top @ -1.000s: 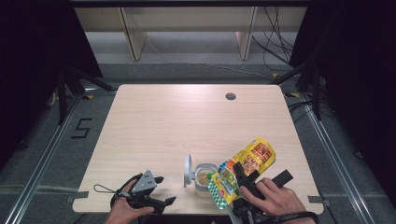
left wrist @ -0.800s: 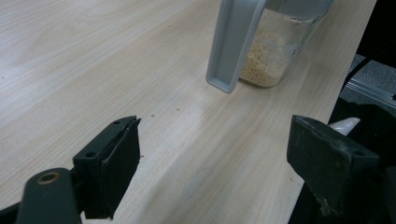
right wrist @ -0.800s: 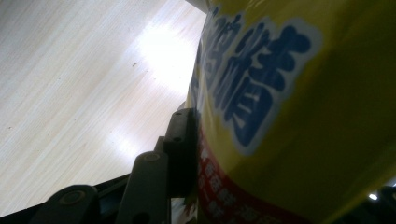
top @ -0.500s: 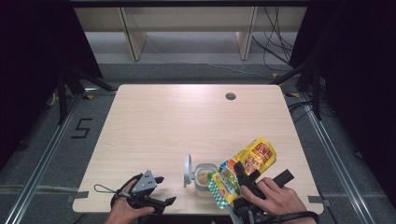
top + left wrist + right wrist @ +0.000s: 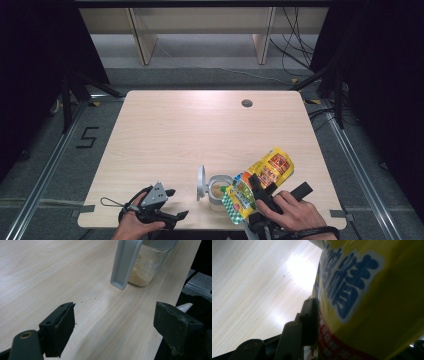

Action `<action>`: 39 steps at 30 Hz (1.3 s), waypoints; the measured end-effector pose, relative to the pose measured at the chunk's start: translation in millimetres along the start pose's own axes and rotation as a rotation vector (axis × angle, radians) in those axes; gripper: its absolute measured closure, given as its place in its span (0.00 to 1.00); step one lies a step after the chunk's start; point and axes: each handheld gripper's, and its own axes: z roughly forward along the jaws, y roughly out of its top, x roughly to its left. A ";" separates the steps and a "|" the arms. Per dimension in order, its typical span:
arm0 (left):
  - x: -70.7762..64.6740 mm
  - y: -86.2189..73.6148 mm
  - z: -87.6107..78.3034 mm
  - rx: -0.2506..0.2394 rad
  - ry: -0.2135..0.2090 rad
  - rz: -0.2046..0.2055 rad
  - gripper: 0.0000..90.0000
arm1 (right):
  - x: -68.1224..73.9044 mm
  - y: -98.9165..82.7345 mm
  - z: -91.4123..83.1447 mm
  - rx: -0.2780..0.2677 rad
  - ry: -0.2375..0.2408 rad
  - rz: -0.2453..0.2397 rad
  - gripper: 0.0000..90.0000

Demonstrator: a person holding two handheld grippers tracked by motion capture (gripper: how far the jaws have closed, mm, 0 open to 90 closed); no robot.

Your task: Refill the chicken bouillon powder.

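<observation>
A yellow snack bag [image 5: 260, 182] lies tilted near the table's front edge, its lower end over a clear jar [image 5: 218, 191] that holds pale crumbs. The jar's grey flip lid [image 5: 201, 183] stands open on its left side. My right gripper [image 5: 261, 196] is shut on the bag; the bag's yellow face [image 5: 372, 302] presses against the left jaw's pad. My left gripper [image 5: 172, 204] rests at the front left edge, open with nothing between its jaws. It looks toward the jar [image 5: 146, 270] and the grey lid [image 5: 126, 263].
The light wooden table [image 5: 200, 130] has a small round grommet hole [image 5: 246, 103] at the back right. Shelving legs and cables stand beyond the far edge. Metal floor rails run along both sides.
</observation>
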 end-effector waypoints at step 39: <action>0.2 0.2 -0.5 0.009 -0.005 0.001 0.19 | 0.6 -2.4 1.0 -0.001 -0.005 0.009 0.73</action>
